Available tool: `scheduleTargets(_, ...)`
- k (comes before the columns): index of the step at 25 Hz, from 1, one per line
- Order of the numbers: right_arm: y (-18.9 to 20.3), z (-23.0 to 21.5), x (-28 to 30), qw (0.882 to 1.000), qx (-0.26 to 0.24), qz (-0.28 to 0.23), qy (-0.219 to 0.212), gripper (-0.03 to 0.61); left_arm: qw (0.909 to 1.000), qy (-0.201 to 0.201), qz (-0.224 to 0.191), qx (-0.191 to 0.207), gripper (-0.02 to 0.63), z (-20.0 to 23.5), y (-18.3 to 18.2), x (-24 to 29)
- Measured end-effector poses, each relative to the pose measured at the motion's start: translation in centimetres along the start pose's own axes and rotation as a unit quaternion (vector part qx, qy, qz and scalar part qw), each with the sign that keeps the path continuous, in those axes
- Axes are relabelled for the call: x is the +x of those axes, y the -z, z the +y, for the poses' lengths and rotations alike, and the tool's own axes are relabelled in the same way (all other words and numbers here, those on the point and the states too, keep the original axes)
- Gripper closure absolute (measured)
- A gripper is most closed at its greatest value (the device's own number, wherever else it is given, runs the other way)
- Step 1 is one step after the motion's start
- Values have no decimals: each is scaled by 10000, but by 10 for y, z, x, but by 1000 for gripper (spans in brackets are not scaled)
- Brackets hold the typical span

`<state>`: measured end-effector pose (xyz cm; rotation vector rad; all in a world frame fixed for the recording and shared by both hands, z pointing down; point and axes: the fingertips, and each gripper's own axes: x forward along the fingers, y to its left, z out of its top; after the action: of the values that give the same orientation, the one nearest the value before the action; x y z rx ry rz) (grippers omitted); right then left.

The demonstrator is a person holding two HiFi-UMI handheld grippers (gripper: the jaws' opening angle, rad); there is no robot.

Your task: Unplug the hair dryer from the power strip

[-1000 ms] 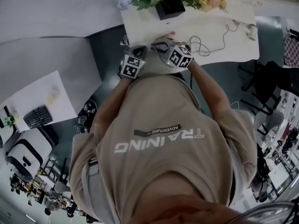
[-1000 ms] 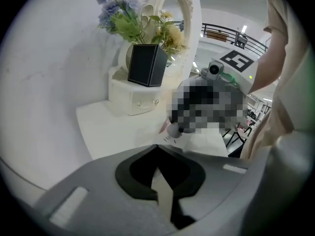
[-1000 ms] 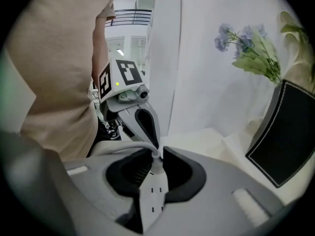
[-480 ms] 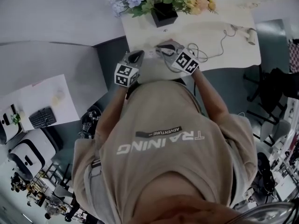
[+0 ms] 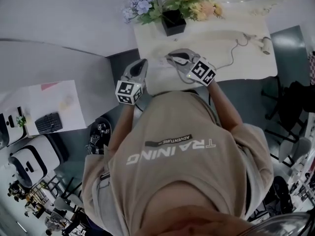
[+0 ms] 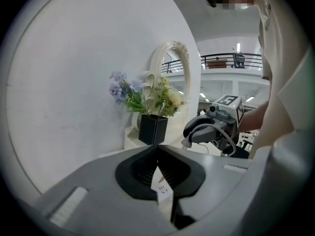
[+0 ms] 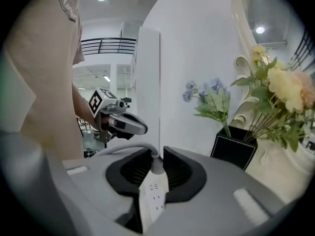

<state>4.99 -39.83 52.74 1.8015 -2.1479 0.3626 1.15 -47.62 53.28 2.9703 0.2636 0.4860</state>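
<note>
Left gripper (image 6: 156,147): jaws drawn together, tips meeting, nothing held that we can see. The power strip (image 6: 163,187) shows thru the slit, just beneath it on the table (image 5: 152,31). Right gripper (image 7: 156,151), facing it w/ a gap between, is clamped on the plug (image 7: 156,165), jaws apart only by the plug's width. The cord (image 7: 120,150) runs off its left side. We judge the pull-out is underway. We can't tell if the prongs are clear of the strip, right under the plug. Next: lift straight off, w/ left pinning the strip so it doesn't rise. Hair dryer (image 5: 265,35) lies well to the right gripper's right, at the table's end. Black vase (image 7: 235,152) w/ flowers sits beyond the tips, not blocking.
</note>
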Motion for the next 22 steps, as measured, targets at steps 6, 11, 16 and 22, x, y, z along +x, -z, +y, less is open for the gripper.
scheduleTargets(6,-12,0,-10,9997,131,-180,65,500,9992,-244,-252,198,607,-6,-11,-17)
scheduleTargets(11,-13,0,-15,9994,223,-235,127,500,9987,-354,-338,164,607,-10,-12,-27)
scheduleTargets(16,-12,1,-18,9994,242,-218,73,500,9988,-321,-309,221,607,-15,-10,-28)
scheduleTargets(22,-10,5,-16,9997,202,-117,-38,500,9989,-241,-280,276,607,-19,-11,-26)
